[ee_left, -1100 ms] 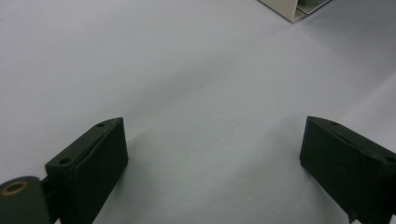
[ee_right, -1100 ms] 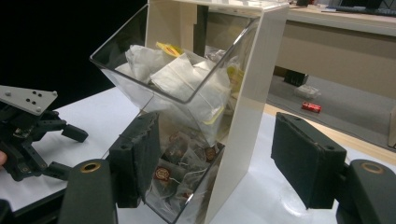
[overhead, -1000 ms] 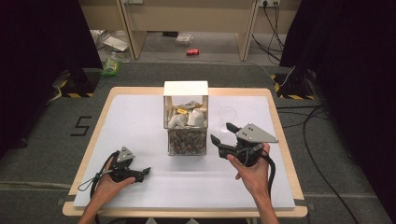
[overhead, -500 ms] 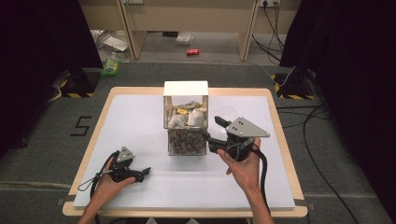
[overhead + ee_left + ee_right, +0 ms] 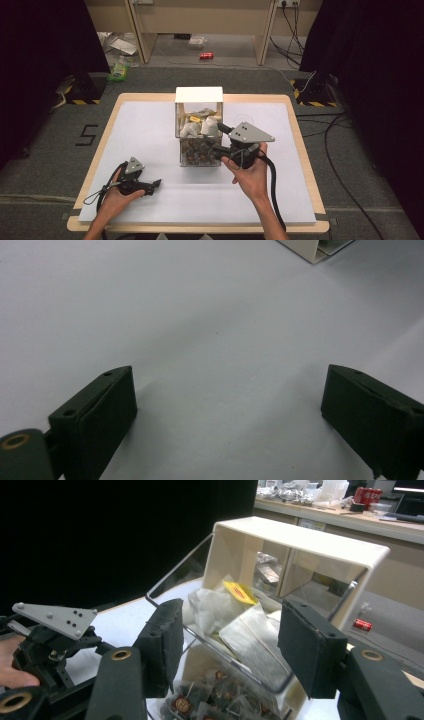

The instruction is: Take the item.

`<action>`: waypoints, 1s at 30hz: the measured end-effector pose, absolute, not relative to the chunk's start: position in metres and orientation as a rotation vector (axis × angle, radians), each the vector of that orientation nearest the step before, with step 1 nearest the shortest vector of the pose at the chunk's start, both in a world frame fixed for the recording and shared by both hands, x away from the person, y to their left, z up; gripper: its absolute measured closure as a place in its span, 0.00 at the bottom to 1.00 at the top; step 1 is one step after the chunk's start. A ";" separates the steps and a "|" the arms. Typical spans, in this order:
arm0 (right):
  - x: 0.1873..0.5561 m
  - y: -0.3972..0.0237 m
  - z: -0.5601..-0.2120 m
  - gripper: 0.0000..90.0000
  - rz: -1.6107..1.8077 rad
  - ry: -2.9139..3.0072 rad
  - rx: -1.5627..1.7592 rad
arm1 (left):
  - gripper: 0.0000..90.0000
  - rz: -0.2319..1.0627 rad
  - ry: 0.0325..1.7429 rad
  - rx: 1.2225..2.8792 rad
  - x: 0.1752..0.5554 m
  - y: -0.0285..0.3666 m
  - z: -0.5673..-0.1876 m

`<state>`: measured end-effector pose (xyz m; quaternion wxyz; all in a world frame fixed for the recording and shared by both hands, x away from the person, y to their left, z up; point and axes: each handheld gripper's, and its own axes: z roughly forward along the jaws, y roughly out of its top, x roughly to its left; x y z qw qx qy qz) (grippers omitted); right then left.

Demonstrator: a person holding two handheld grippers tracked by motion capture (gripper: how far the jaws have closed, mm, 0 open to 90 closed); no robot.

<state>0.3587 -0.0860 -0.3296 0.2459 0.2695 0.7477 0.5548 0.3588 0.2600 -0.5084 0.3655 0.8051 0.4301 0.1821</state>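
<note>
A clear-walled box with a white top (image 5: 198, 95) (image 5: 300, 537) stands mid-table. White and silvery sachets (image 5: 200, 127) (image 5: 235, 620) and a yellow tag (image 5: 240, 591) lie in its upper compartment. Small dark packets (image 5: 197, 152) (image 5: 200, 700) lie in the lower one. My right gripper (image 5: 219, 138) (image 5: 232, 625) is open at the box's right side, its jaws either side of the sachets in its own view and gripping nothing. My left gripper (image 5: 156, 185) (image 5: 230, 390) rests open on the white sheet at the front left, and nothing lies between its jaws.
A white sheet (image 5: 150, 130) covers the wooden table (image 5: 300, 130). A corner of the box (image 5: 315, 250) shows far ahead of the left gripper. On the floor beyond are a red can (image 5: 206, 55), a green bottle (image 5: 119, 72) and cables (image 5: 345, 125).
My right gripper has moved left, from the table's right side up to the box. The left gripper has stayed in place.
</note>
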 end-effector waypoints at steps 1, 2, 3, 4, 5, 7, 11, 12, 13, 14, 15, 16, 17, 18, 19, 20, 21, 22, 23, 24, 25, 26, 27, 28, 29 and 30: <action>0.359 -0.084 -0.329 0.50 1.513 2.043 0.735 | 0.07 0.469 1.106 2.070 0.359 0.260 -0.508; 0.361 -0.082 -0.330 0.51 1.512 2.044 0.733 | 0.07 0.469 1.106 2.070 0.359 0.260 -0.508; 0.362 -0.081 -0.330 0.51 1.509 2.048 0.732 | 0.07 0.469 1.106 2.070 0.359 0.260 -0.508; 0.364 -0.078 -0.331 0.52 1.509 2.054 0.737 | 0.07 0.469 1.106 2.070 0.359 0.260 -0.508; 0.366 -0.075 -0.332 0.52 1.508 2.062 0.734 | 0.07 0.469 1.106 2.071 0.359 0.260 -0.508; 0.369 -0.070 -0.333 0.53 1.503 2.074 0.729 | 0.07 0.469 1.106 2.070 0.359 0.260 -0.508; 0.373 -0.060 -0.333 0.55 1.498 2.097 0.721 | 0.07 0.469 1.105 2.071 0.359 0.260 -0.508; 0.374 -0.058 -0.332 0.55 1.498 2.100 0.718 | 0.07 0.469 1.106 2.070 0.359 0.260 -0.508; 0.375 -0.056 -0.332 0.56 1.494 2.104 0.717 | 0.07 0.468 1.106 2.070 0.359 0.260 -0.508; 0.376 -0.054 -0.331 0.56 1.488 2.107 0.711 | 0.07 0.468 1.106 2.070 0.359 0.260 -0.508; 0.378 -0.051 -0.330 0.57 1.483 2.117 0.712 | 0.07 0.468 1.106 2.071 0.359 0.260 -0.508; 0.378 -0.050 -0.329 0.57 1.479 2.121 0.706 | 0.07 0.468 1.106 2.071 0.359 0.260 -0.508; 0.380 -0.047 -0.329 0.58 1.470 2.130 0.705 | 0.07 0.468 1.106 2.071 0.359 0.260 -0.508; 0.380 -0.047 -0.329 0.58 1.470 2.130 0.705 | 0.07 0.468 1.106 2.071 0.359 0.260 -0.508; 0.381 -0.043 -0.328 0.59 1.455 2.142 0.705 | 0.07 0.468 1.106 2.071 0.359 0.260 -0.508; 0.382 -0.041 -0.328 0.60 1.450 2.145 0.704 | 0.07 0.469 1.105 2.072 0.359 0.260 -0.508; 0.383 -0.040 -0.328 0.61 1.439 2.152 0.701 | 0.07 0.468 1.106 2.071 0.359 0.260 -0.508; 0.384 -0.038 -0.327 0.62 1.430 2.154 0.696 | 0.07 0.468 1.106 2.071 0.359 0.260 -0.508; 0.385 -0.036 -0.327 0.63 1.420 2.159 0.693 | 0.07 0.468 1.107 2.071 0.359 0.260 -0.508; 0.386 -0.033 -0.327 0.64 1.408 2.166 0.696 | 0.07 0.469 1.106 2.072 0.359 0.260 -0.508; 0.387 -0.032 -0.327 0.65 1.395 2.170 0.692 | 0.07 0.468 1.106 2.071 0.359 0.260 -0.508; 0.388 -0.031 -0.327 0.66 1.392 2.169 0.696 | 0.07 0.468 1.107 2.072 0.359 0.260 -0.508; 0.389 -0.029 -0.328 0.67 1.382 2.173 0.698 | 0.07 0.468 1.106 2.071 0.359 0.260 -0.508; 0.390 -0.028 -0.328 0.68 1.375 2.177 0.697 | 0.07 0.468 1.106 2.072 0.359 0.260 -0.508; 0.390 -0.028 -0.328 0.68 1.375 2.177 0.697 | 0.07 0.468 1.106 2.072 0.359 0.260 -0.508; 0.392 -0.025 -0.330 0.71 1.340 2.187 0.708 | 0.07 0.468 1.106 2.071 0.359 0.260 -0.508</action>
